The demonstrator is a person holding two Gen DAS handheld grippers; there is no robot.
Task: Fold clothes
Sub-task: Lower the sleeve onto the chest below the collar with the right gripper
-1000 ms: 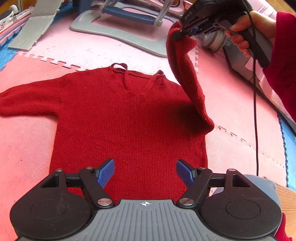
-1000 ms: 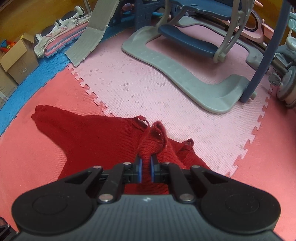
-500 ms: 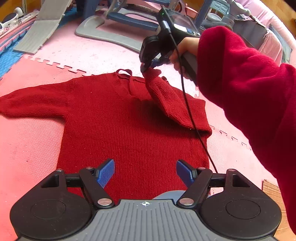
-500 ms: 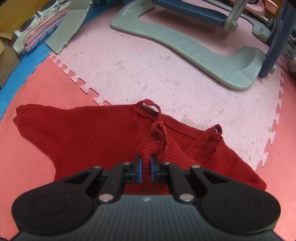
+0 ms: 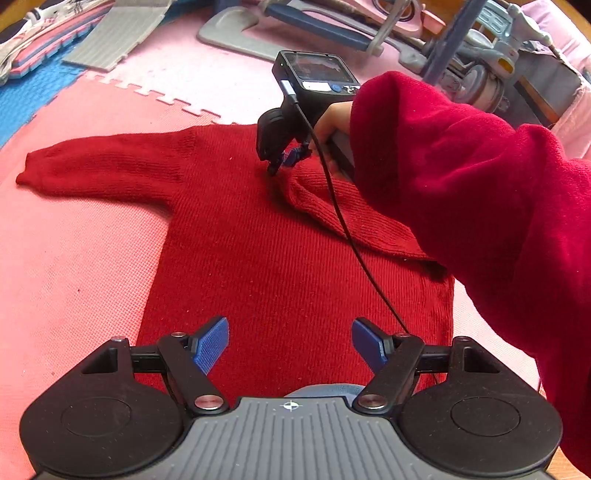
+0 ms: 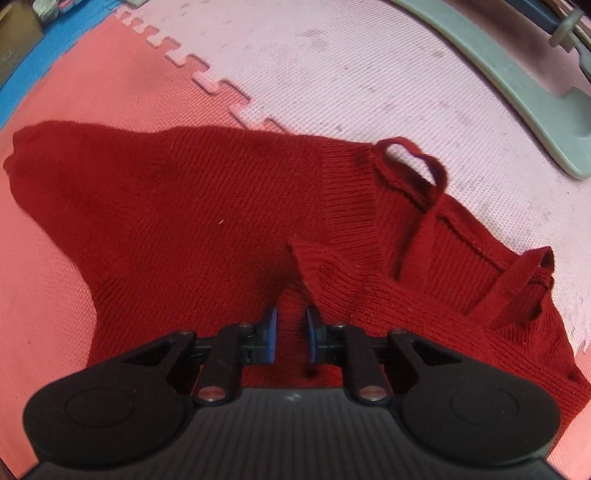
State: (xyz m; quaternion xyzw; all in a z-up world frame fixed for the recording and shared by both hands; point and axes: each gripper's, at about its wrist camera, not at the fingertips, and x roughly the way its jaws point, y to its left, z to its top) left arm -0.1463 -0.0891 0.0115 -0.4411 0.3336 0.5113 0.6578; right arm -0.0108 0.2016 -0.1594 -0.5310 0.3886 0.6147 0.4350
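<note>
- Red knitted sweater lies flat on the pink foam mat, left sleeve stretched out leftward.
- Collar far, hem near; body runs near-to-far.
- Left gripper hovers over the hem, jaws spread, empty.
- Right gripper has just been loosening; folded right sleeve slack between its pads.
- Grey plastic base sits beyond the collar.

Sweater flat on the floor mat, neckline at twelve o'clock in the left wrist view. One sleeve stretched out toward ten o'clock; other sleeve folded in over the chest from three o'clock. Right hand-held gripper down at that cuff, near centre. Left hand-held gripper above the hem at six o'clock. Grey frame base behind, at twelve o'clock.
</note>
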